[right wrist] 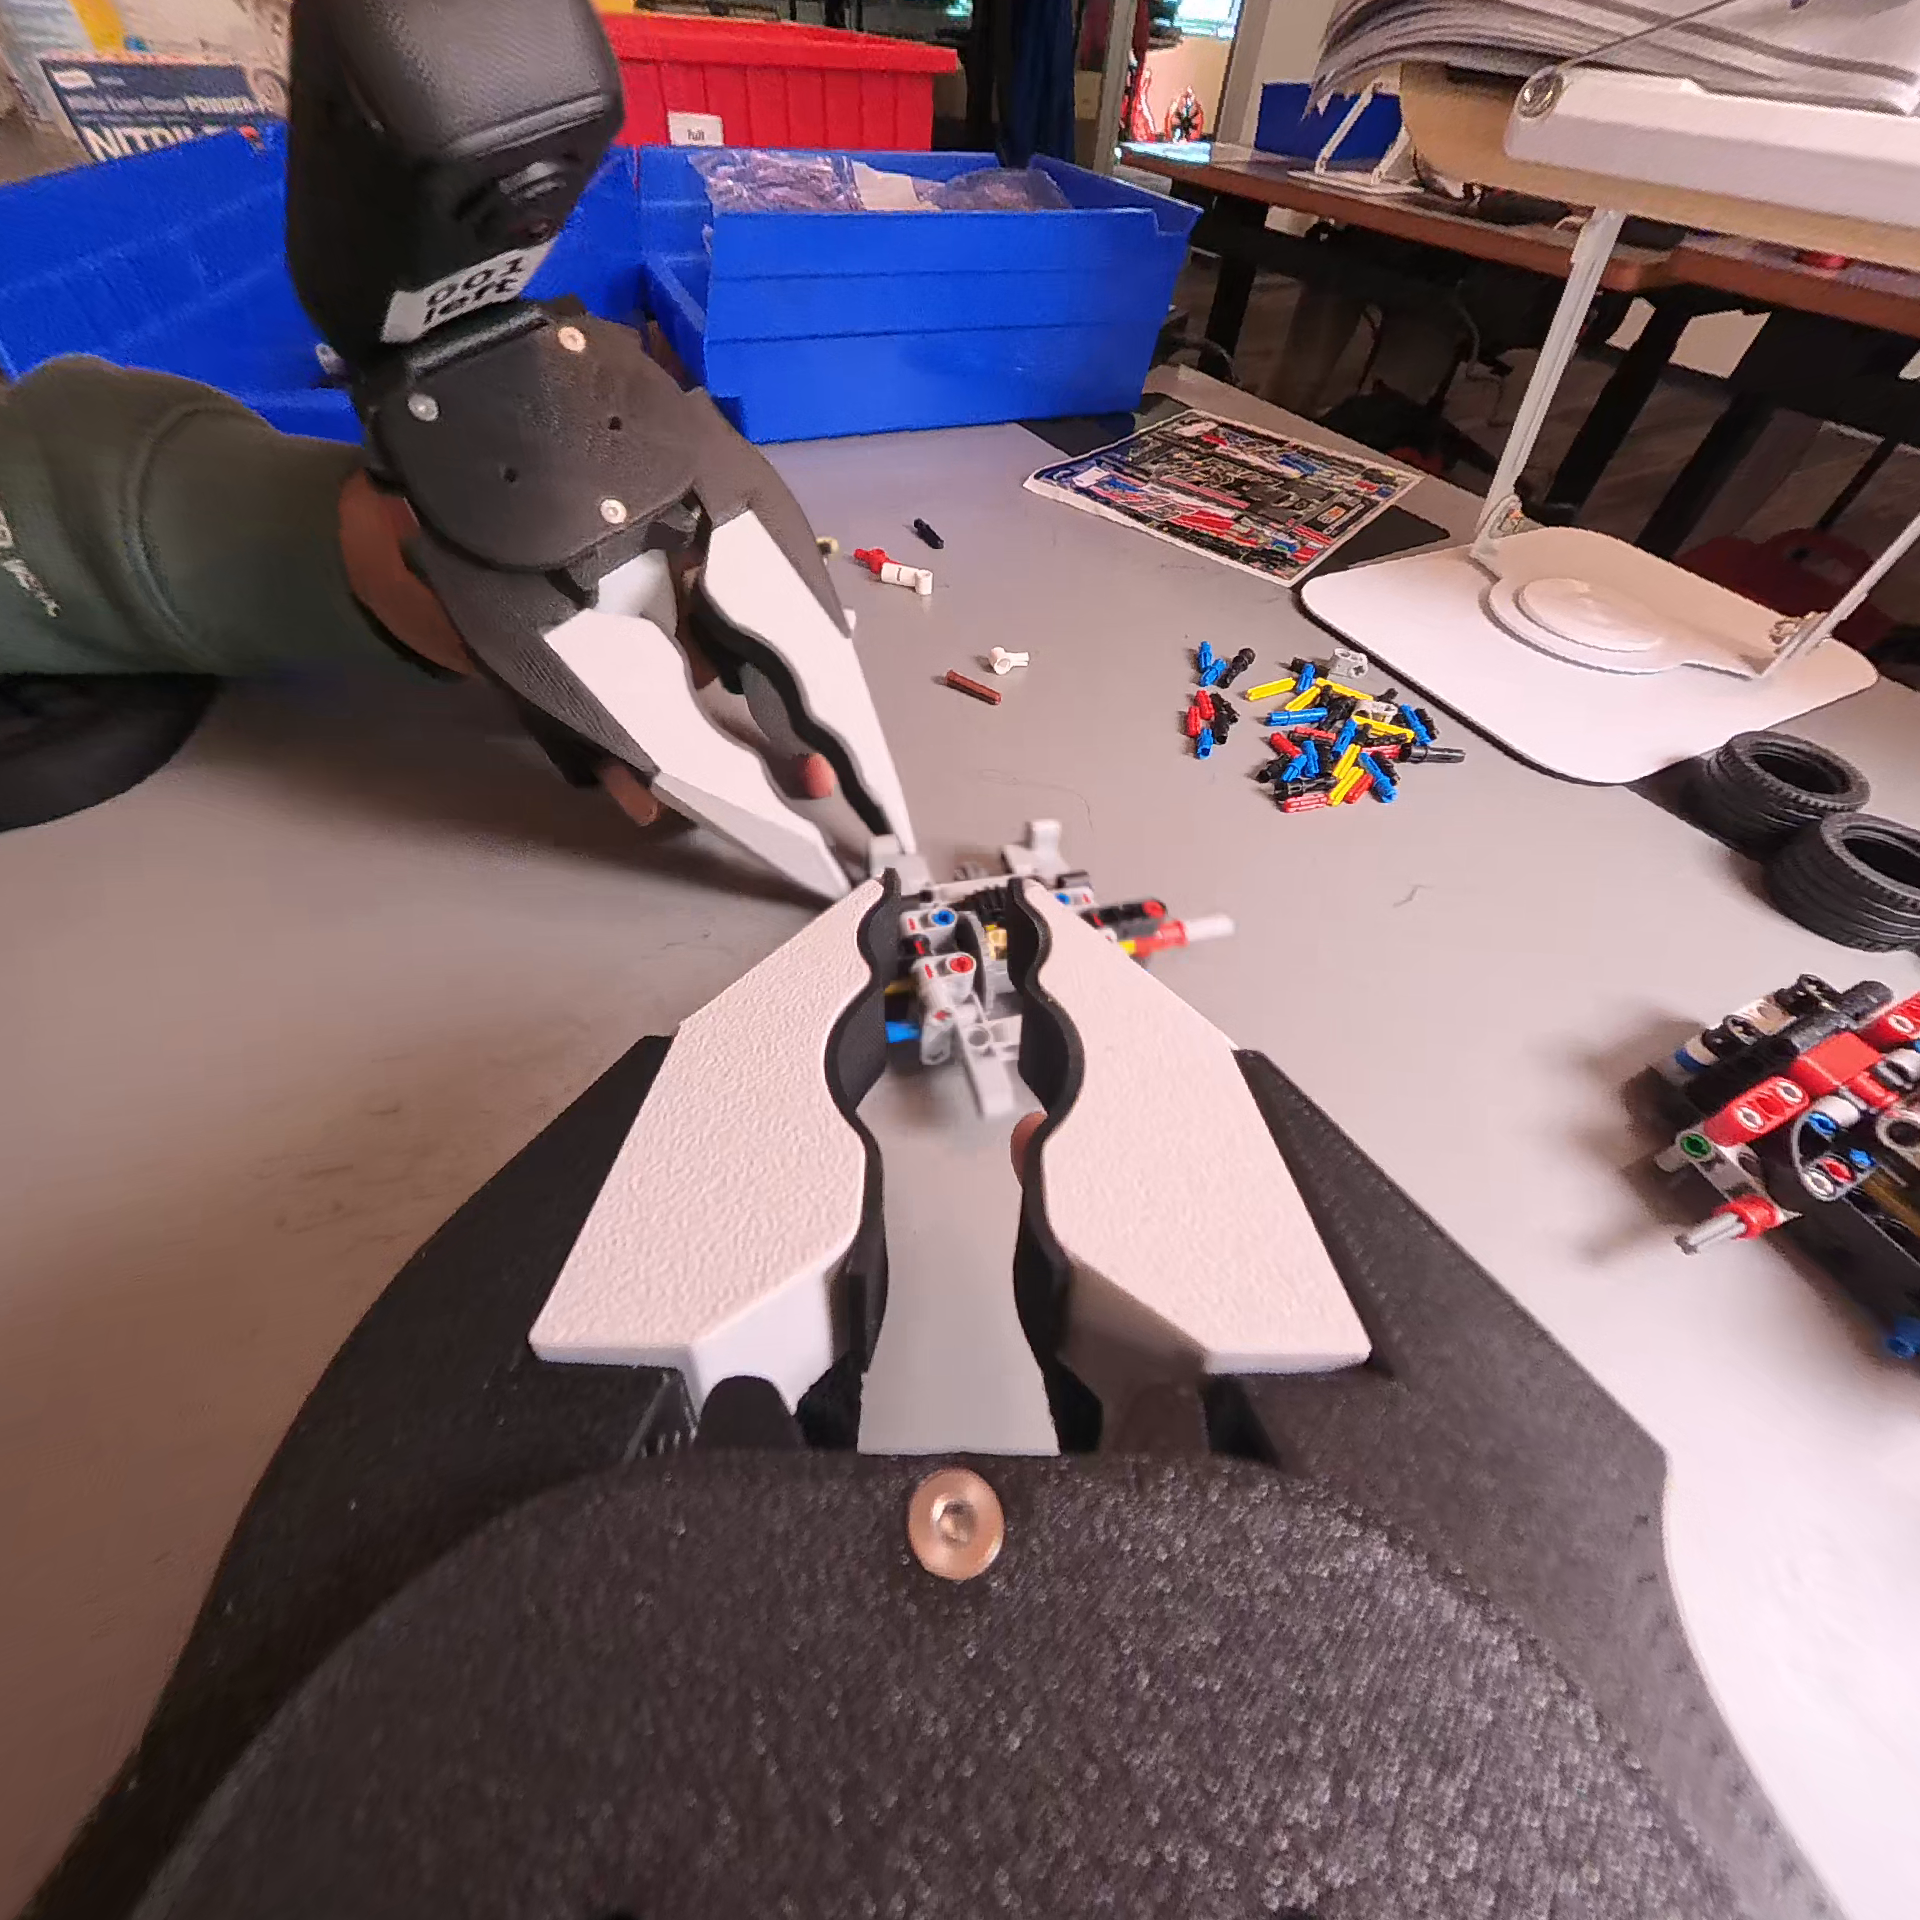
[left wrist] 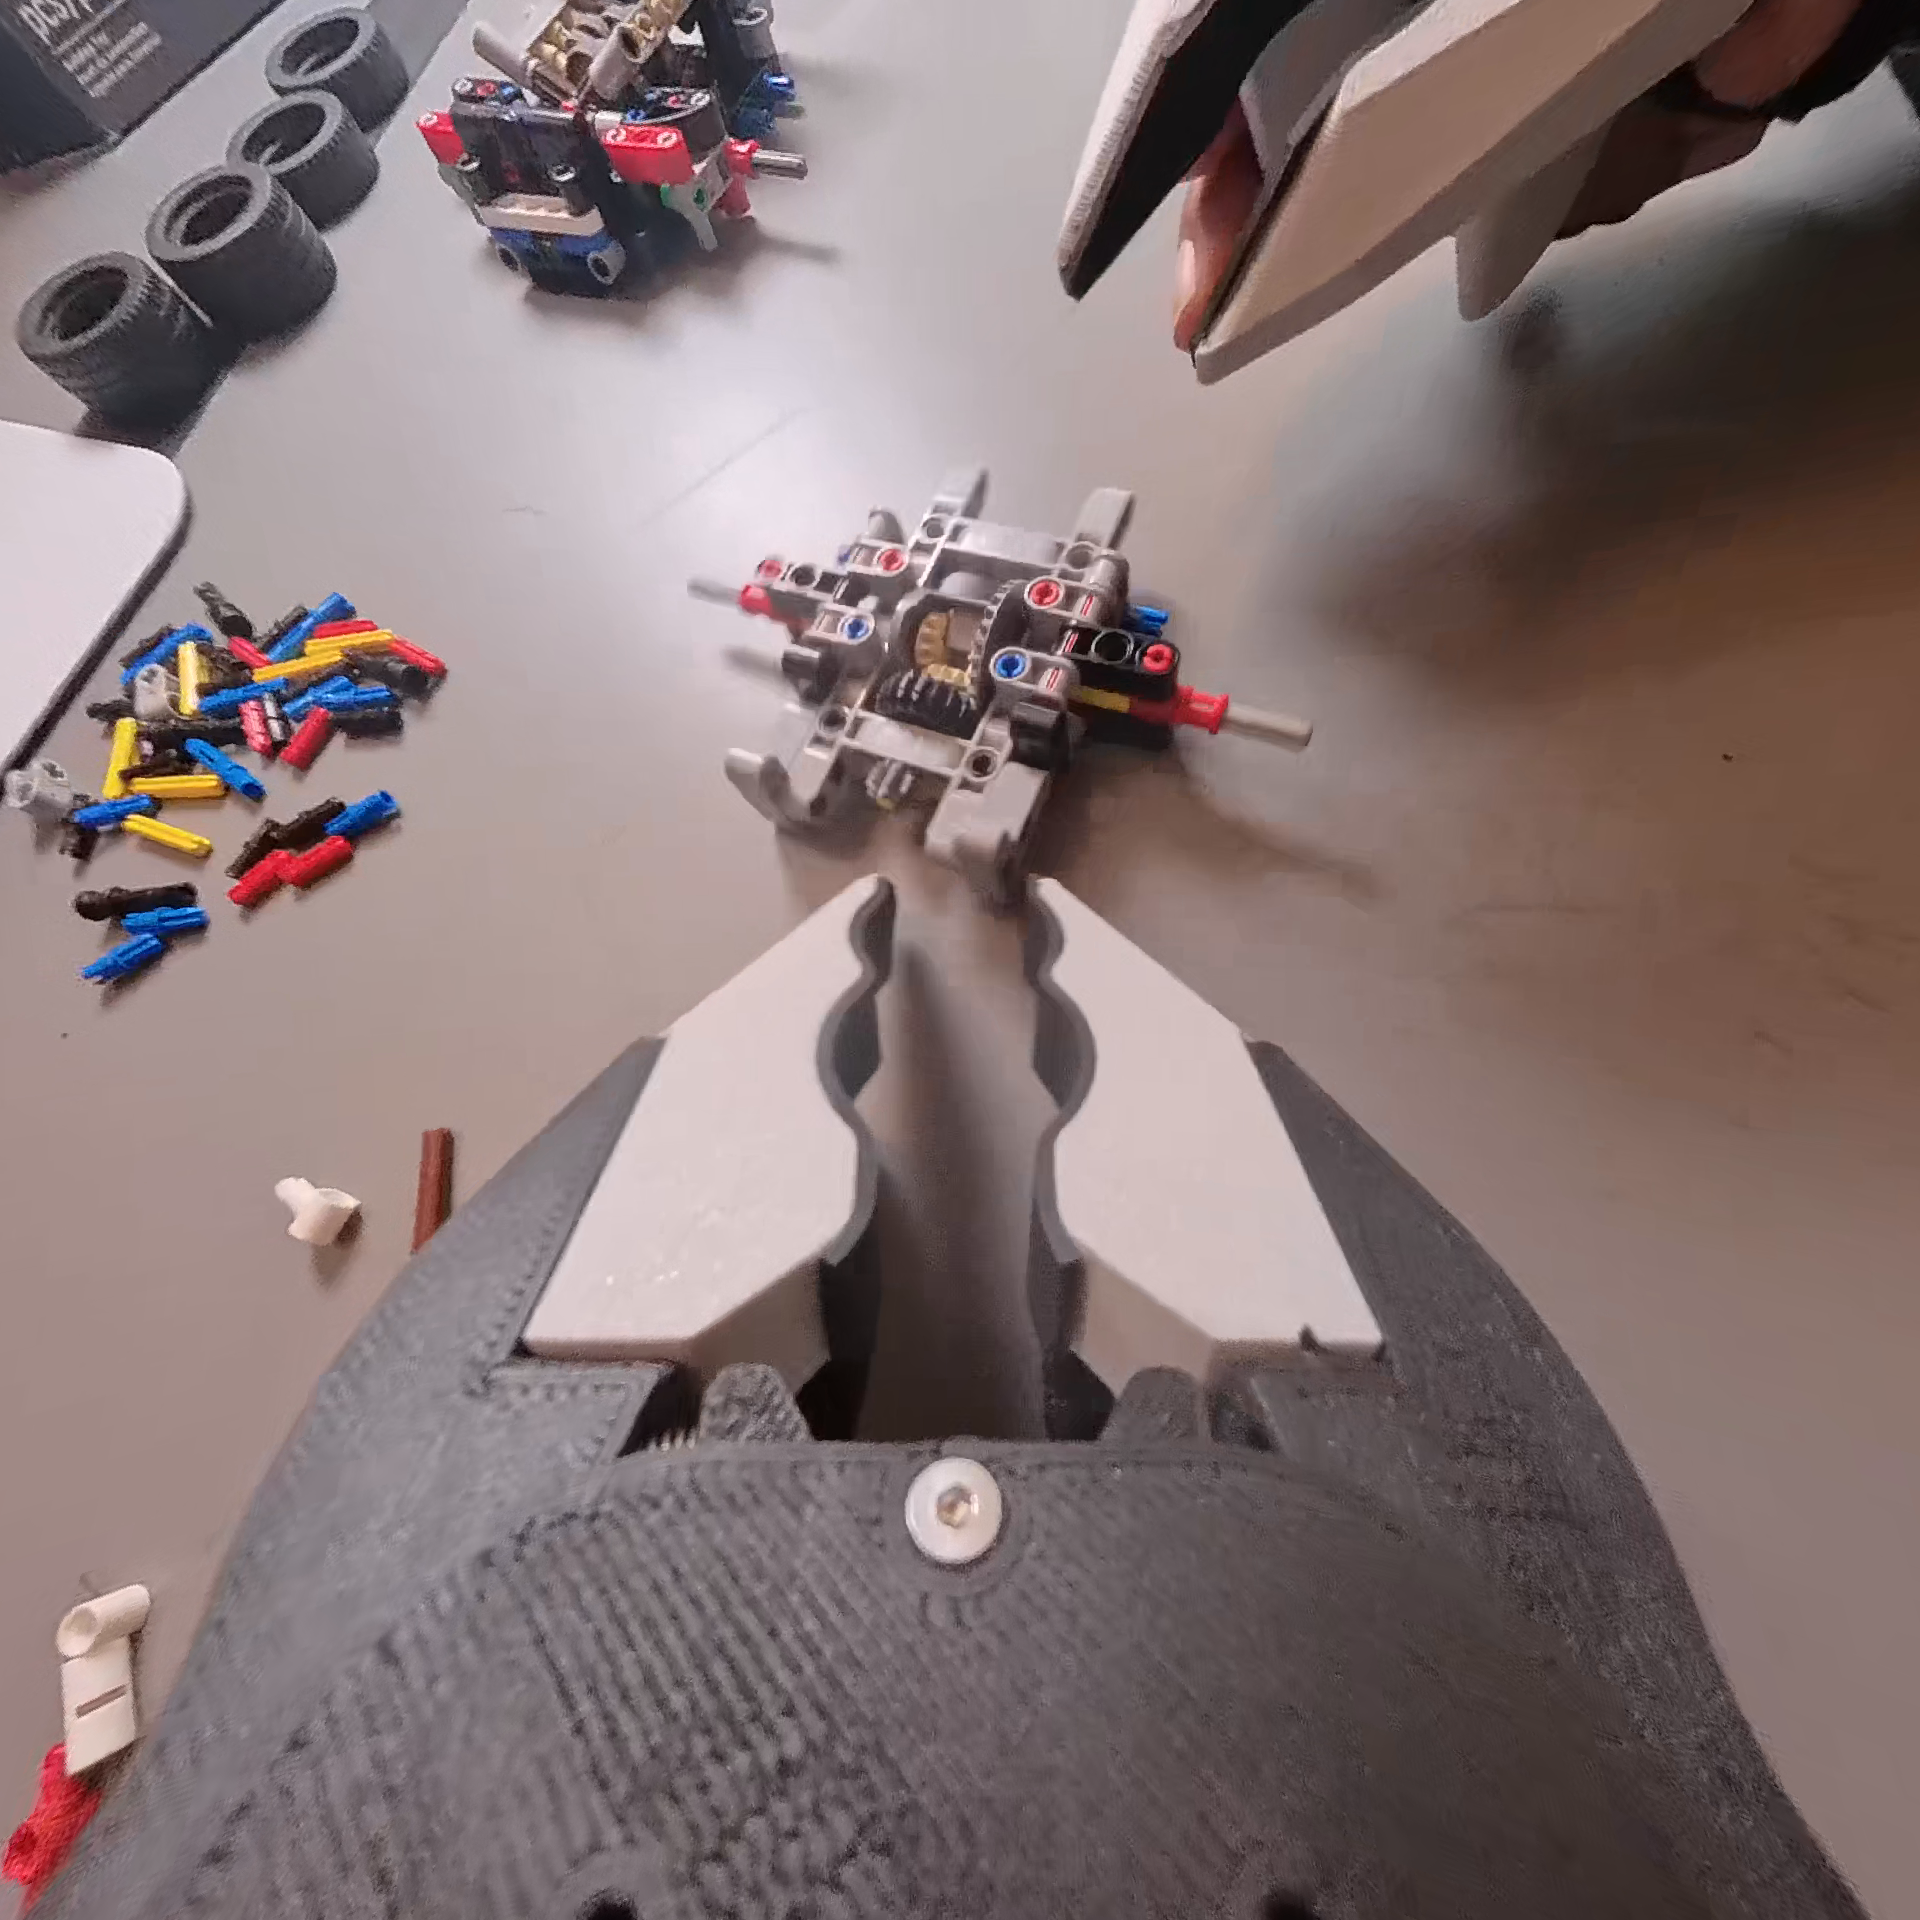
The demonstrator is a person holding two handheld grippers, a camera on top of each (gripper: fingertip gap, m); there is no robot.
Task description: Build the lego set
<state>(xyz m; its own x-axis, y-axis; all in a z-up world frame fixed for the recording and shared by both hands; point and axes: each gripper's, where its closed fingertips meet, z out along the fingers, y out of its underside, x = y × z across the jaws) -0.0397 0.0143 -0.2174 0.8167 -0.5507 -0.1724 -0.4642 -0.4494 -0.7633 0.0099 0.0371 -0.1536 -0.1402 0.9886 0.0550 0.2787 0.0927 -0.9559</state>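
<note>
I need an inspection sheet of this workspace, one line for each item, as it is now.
Surface: grey table, faint scuffs.
Job's things: grey geared assembly lying flat; second assembly; four tyres.
Clutter: pile of coloured pins; white connector; brown axle.
Grippers: left gripper low at the assembly's grey fork, jaws apart; right gripper raised above the table, jaws apart, holding nothing.
Cables: nothing seen.
Surroundings: blue bins, red bin, white stand base, printed sheet.
</note>
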